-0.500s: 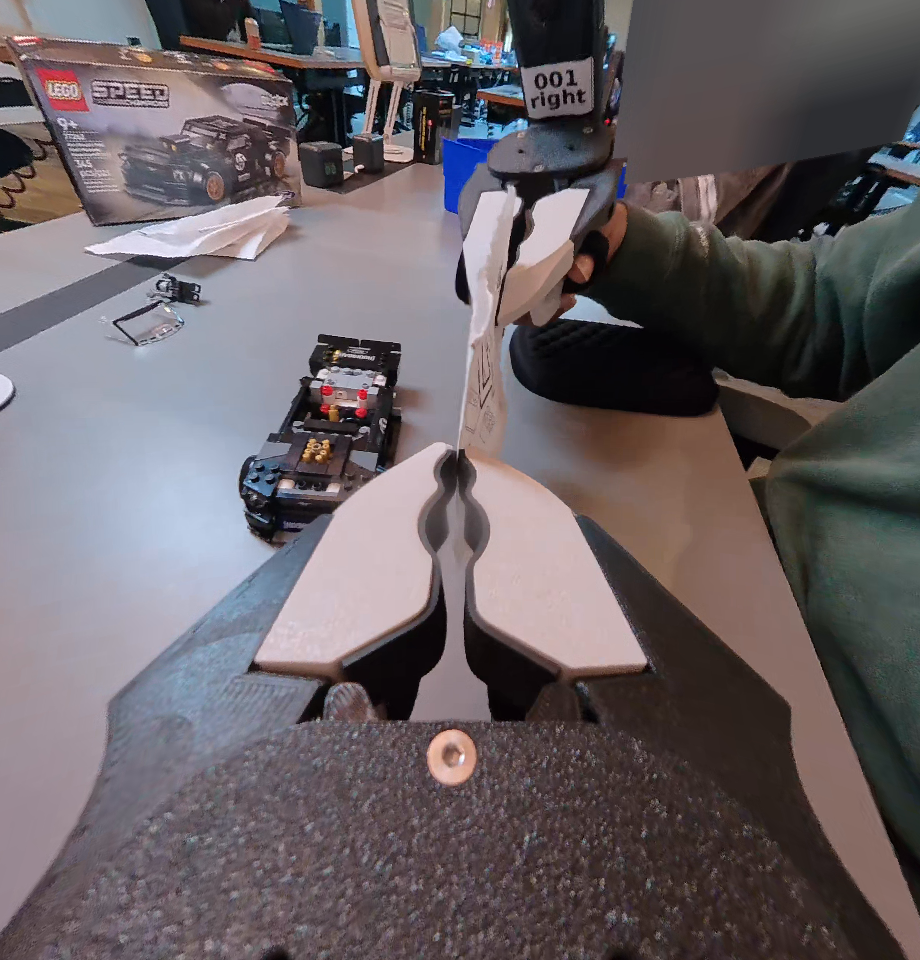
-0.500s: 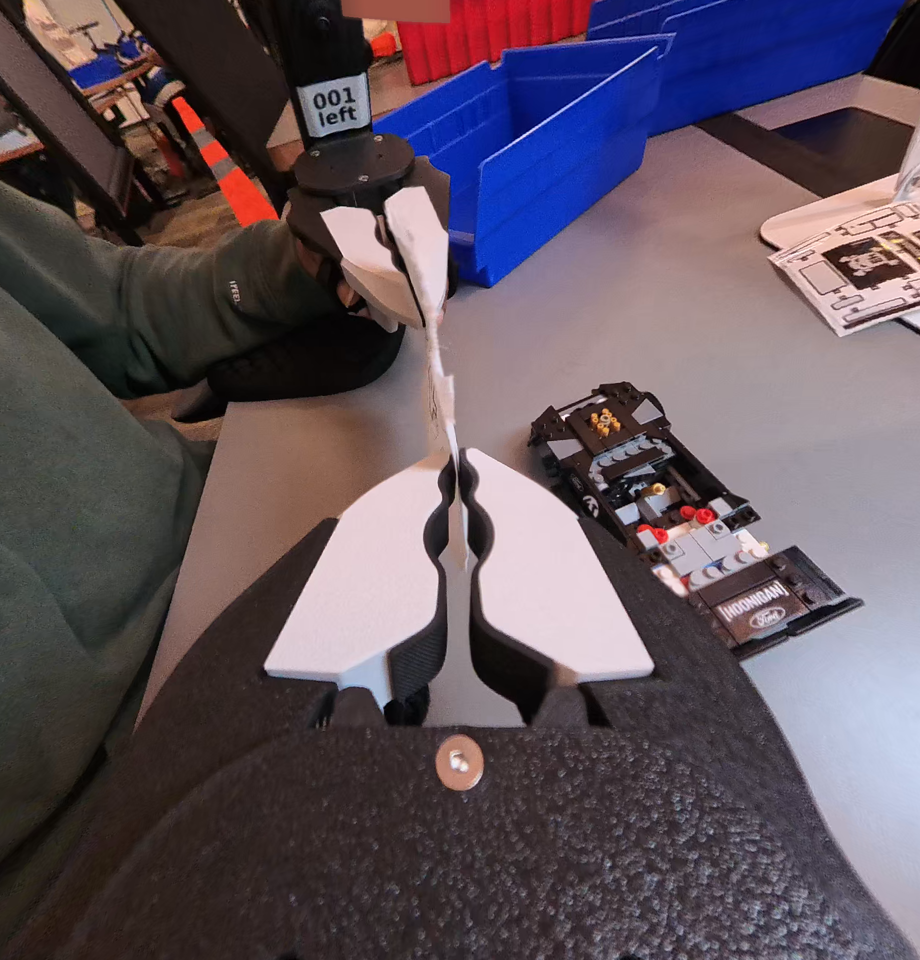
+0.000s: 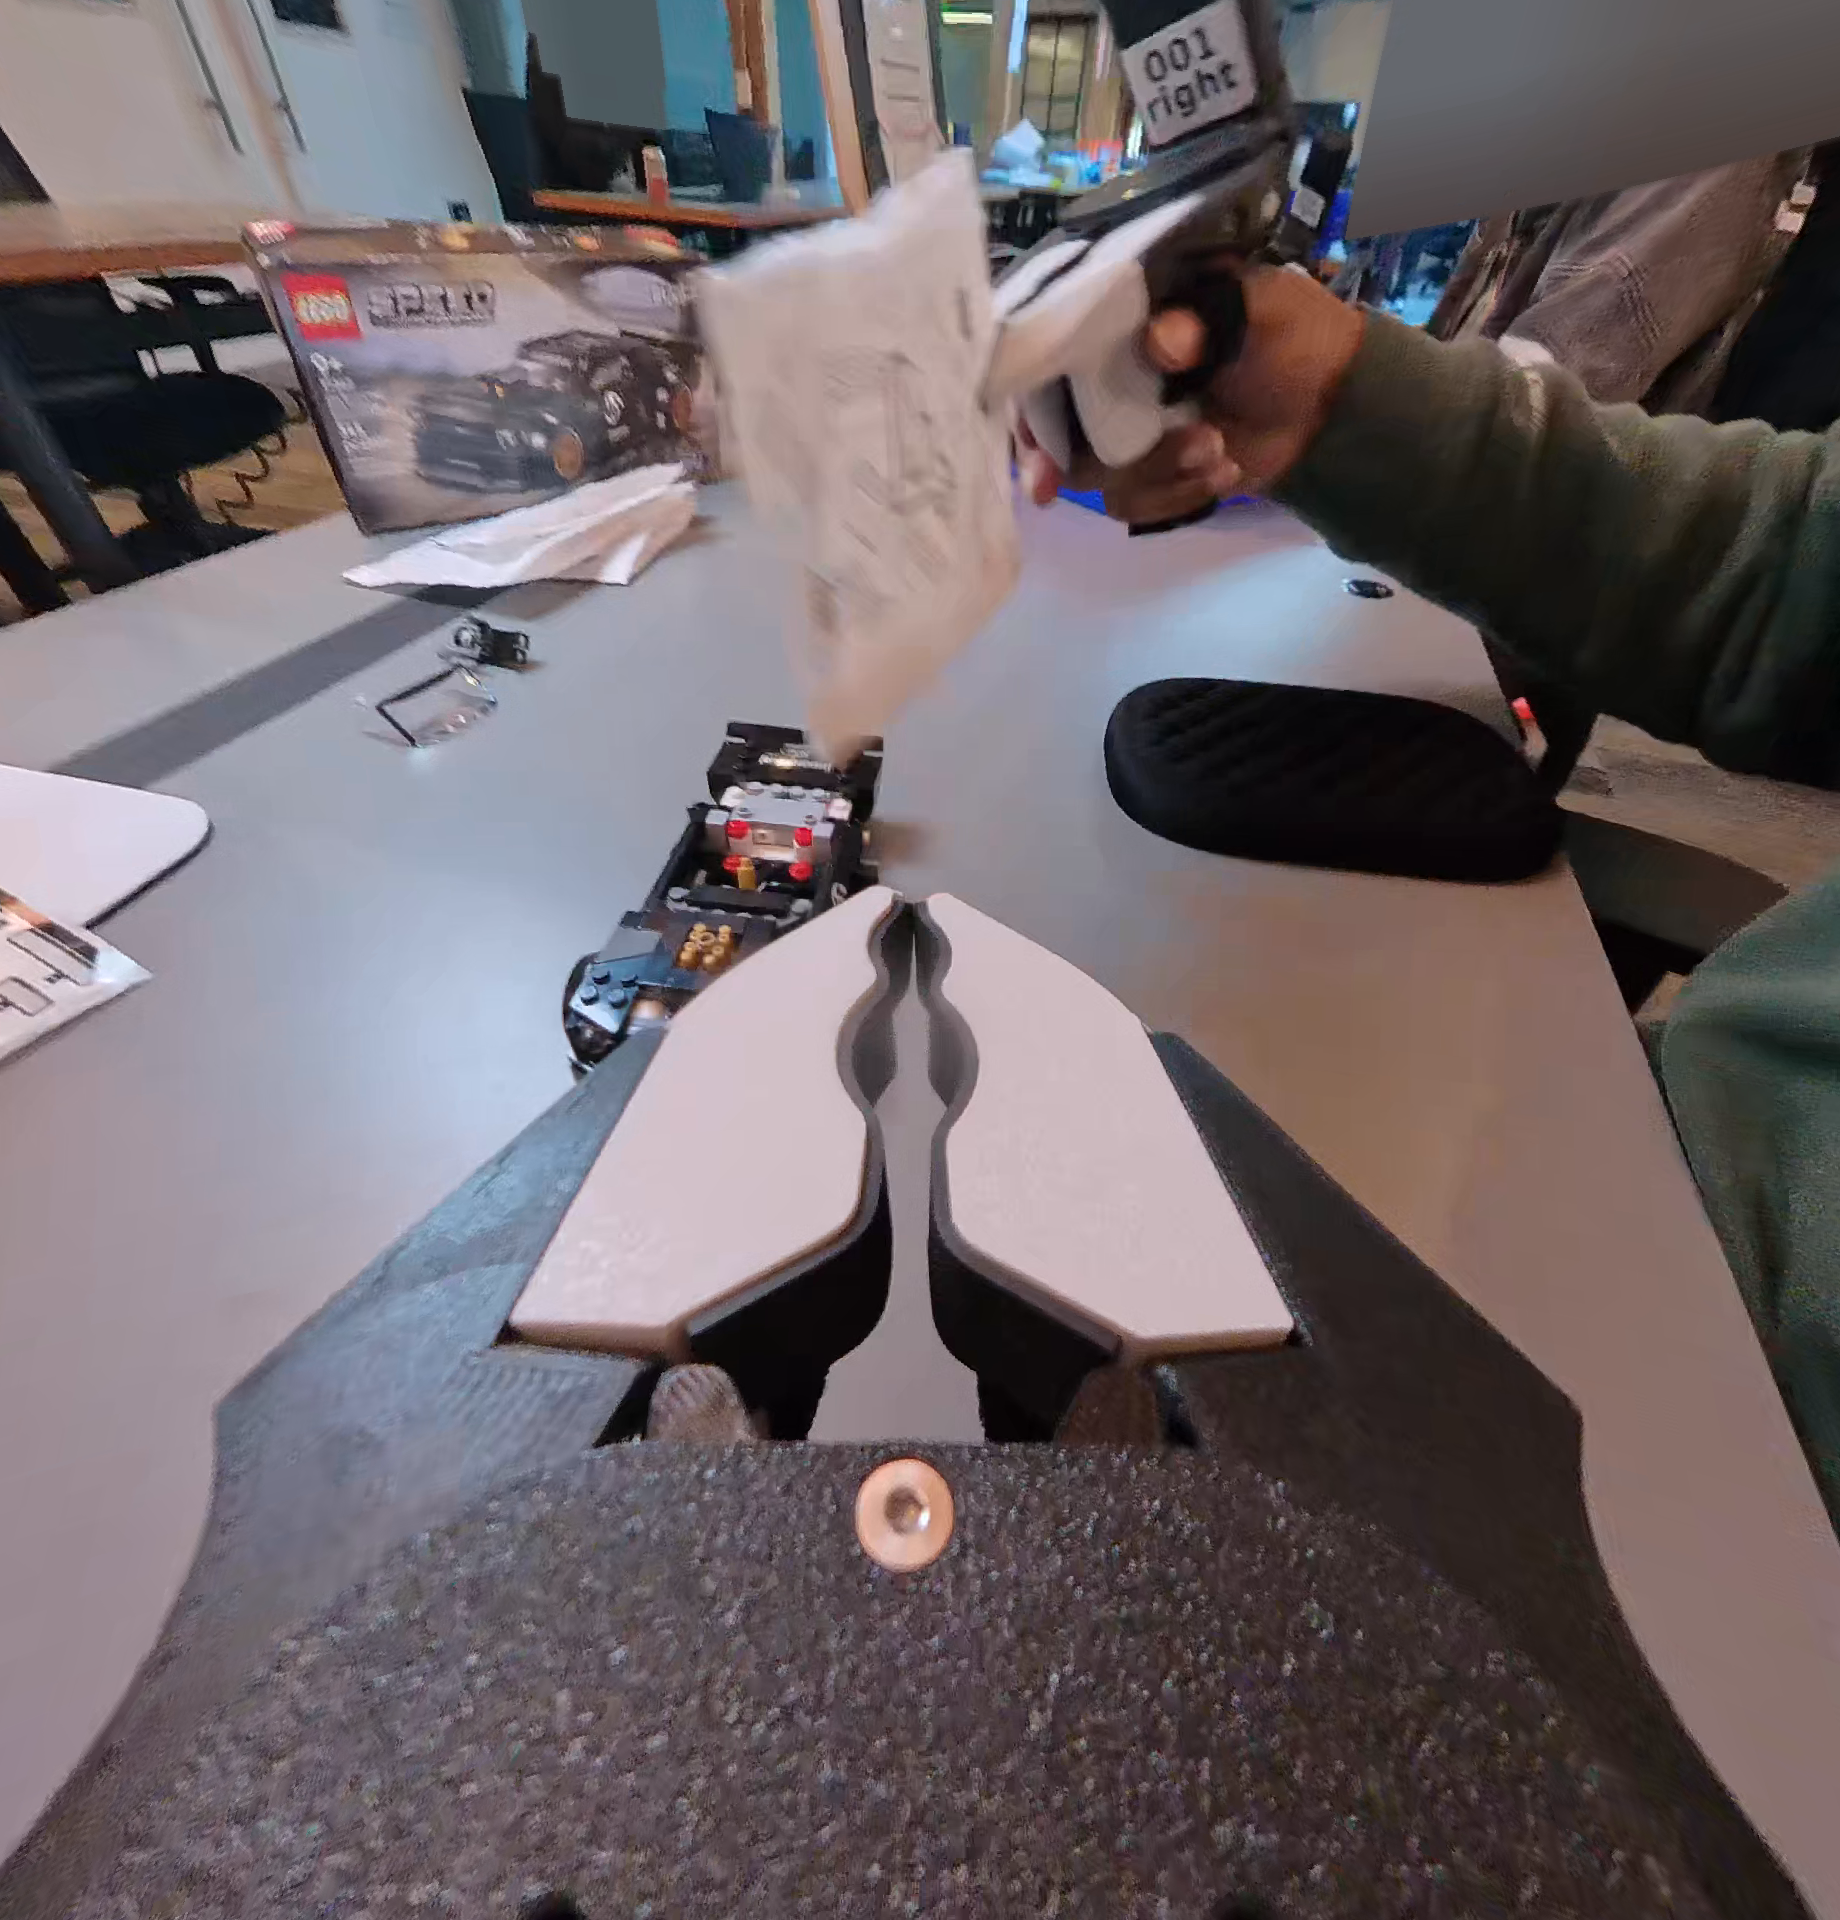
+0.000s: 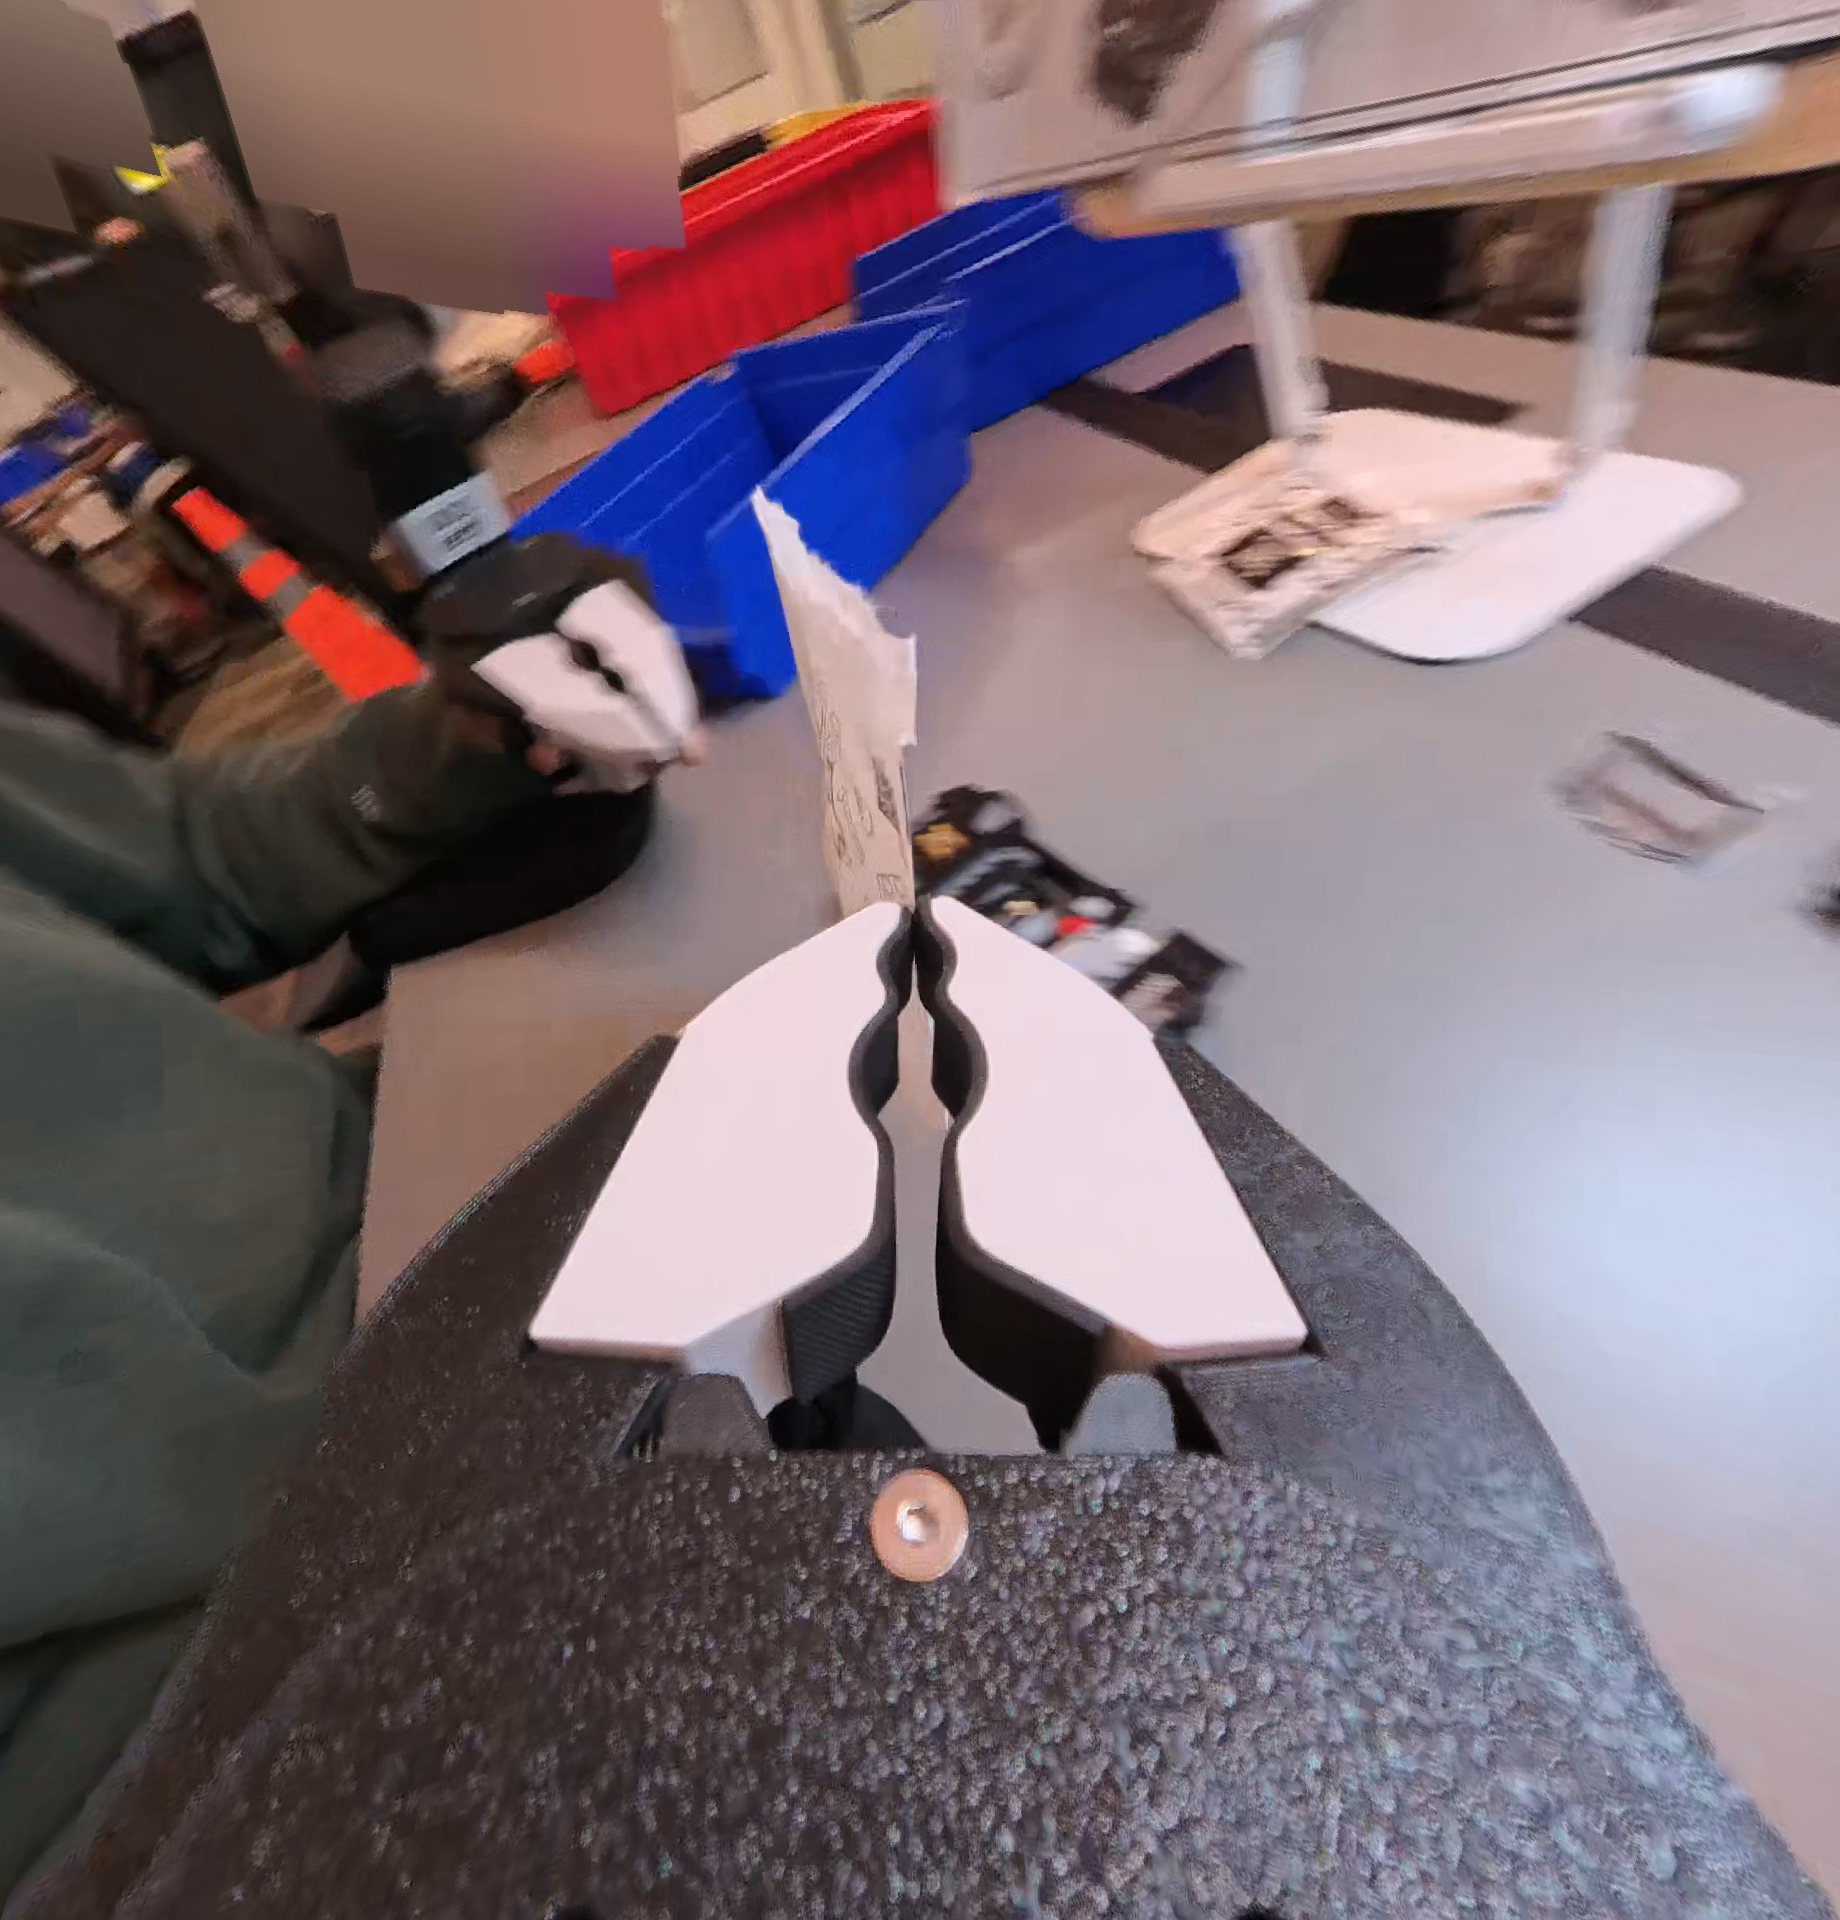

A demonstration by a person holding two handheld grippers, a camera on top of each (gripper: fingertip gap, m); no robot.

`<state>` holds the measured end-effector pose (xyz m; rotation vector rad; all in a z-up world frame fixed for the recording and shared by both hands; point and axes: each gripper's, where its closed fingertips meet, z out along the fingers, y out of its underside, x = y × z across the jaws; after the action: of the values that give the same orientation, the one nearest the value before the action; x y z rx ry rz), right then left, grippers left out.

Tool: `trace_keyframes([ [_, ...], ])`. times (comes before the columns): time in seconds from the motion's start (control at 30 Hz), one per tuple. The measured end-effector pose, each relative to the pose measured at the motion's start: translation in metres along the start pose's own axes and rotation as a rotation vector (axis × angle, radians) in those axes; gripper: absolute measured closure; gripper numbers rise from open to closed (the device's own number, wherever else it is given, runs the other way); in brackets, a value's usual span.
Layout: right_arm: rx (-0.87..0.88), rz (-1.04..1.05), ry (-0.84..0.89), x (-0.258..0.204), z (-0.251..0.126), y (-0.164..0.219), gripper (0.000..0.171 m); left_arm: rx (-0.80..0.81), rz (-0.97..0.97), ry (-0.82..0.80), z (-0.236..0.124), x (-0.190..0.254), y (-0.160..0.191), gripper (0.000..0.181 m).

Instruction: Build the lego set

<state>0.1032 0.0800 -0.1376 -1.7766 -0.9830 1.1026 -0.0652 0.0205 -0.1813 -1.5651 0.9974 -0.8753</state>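
A partly built black lego car (image 3: 750, 883) lies on the grey table just beyond my left gripper (image 3: 911, 904), which is shut with nothing between its fingers. My right gripper (image 4: 914, 909) is shut on the lower edge of a white printed paper bag (image 4: 854, 707) with a torn top edge. In the left wrist view the right gripper (image 3: 1082, 343) holds the bag (image 3: 874, 436) in the air above the car's far end. The car (image 4: 1061, 914) shows blurred just right of the fingertips in the right wrist view. The left gripper (image 4: 604, 696) sits apart at the left.
A lego box (image 3: 480, 384) stands at the back, with crumpled white paper bags (image 3: 542, 540) in front. A clear windshield piece (image 3: 433, 707) and a small black part (image 3: 490, 641) lie left of the car. Blue bins (image 4: 843, 457), a white stand (image 4: 1467, 551) and a black armrest (image 3: 1331, 779) surround the area. About 20 centimetres separates my left fingertips from my right. My right gripper is the nearer one to the black armrest (image 3: 1331, 779): about 20 centimetres, against 25 centimetres.
Both grippers held the paper bag stretched between them. Now the left gripper no longer holds it, and the right gripper has swung the bag up and away.
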Motion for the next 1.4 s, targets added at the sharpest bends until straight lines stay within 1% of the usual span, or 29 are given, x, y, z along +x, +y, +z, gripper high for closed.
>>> trace_keyframes([
  [0.1, 0.023, 0.153, 0.134, 0.07, -0.041, -0.03, 0.171, 0.018, 0.007, -0.014, 0.0, -0.002, -0.003, 0.181],
  [0.17, 0.058, 0.281, 0.187, 0.119, -0.063, -0.047, 0.171, 0.002, 0.018, -0.015, 0.003, -0.002, 0.0, 0.181],
  [0.27, 0.107, 0.475, 0.228, 0.189, -0.081, -0.059, 0.171, -0.026, 0.043, -0.014, 0.007, 0.0, 0.005, 0.181],
  [0.4, 0.103, 0.659, 0.31, 0.275, -0.087, -0.046, 0.171, -0.038, 0.043, -0.019, 0.007, 0.0, 0.012, 0.181],
  [0.47, 0.041, 0.713, 0.356, 0.308, -0.087, -0.032, 0.171, -0.04, 0.026, -0.02, 0.007, -0.002, 0.014, 0.181],
  [0.57, -0.047, 0.773, 0.441, 0.344, -0.088, -0.01, 0.171, -0.041, 0.011, -0.019, 0.007, -0.004, 0.015, 0.181],
  [0.63, -0.109, 0.782, 0.515, 0.361, -0.09, 0.006, 0.17, -0.04, 0.002, -0.012, 0.008, -0.005, 0.016, 0.181],
  [0.7, -0.134, 0.773, 0.568, 0.372, -0.092, 0.015, 0.168, -0.043, -0.006, -0.003, 0.01, -0.005, 0.018, 0.181],
  [0.83, -0.097, 0.717, 0.636, 0.382, -0.1, 0.014, 0.151, -0.058, -0.013, 0.016, 0.014, -0.004, 0.022, 0.181],
  [0.93, -0.023, 0.649, 0.689, 0.38, -0.113, 0.004, 0.144, -0.072, 0.0, 0.024, 0.016, -0.002, 0.024, 0.181],
  [1.03, 0.103, 0.497, 0.695, 0.361, -0.124, -0.016, 0.141, -0.073, 0.029, 0.018, 0.016, 0.0, 0.022, 0.181],
  [1.13, 0.218, 0.235, 0.665, 0.31, -0.125, -0.041, 0.137, -0.043, 0.048, -0.002, 0.013, 0.001, 0.016, 0.181],
  [1.2, 0.253, 0.084, 0.671, 0.268, -0.122, -0.048, 0.134, -0.017, 0.041, -0.012, 0.01, 0.0, 0.01, 0.181],
  [1.27, 0.256, -0.061, 0.691, 0.225, -0.114, -0.047, 0.135, 0.015, 0.035, -0.039, 0.008, -0.003, 0.003, 0.181],
  [1.33, 0.25, -0.19, 0.726, 0.188, -0.104, -0.042, 0.142, 0.042, 0.025, -0.067, 0.006, -0.007, -0.002, 0.181],
  [1.4, 0.234, -0.265, 0.747, 0.155, -0.091, -0.032, 0.159, 0.057, 0.013, -0.08, 0.004, -0.009, -0.005, 0.181],
])
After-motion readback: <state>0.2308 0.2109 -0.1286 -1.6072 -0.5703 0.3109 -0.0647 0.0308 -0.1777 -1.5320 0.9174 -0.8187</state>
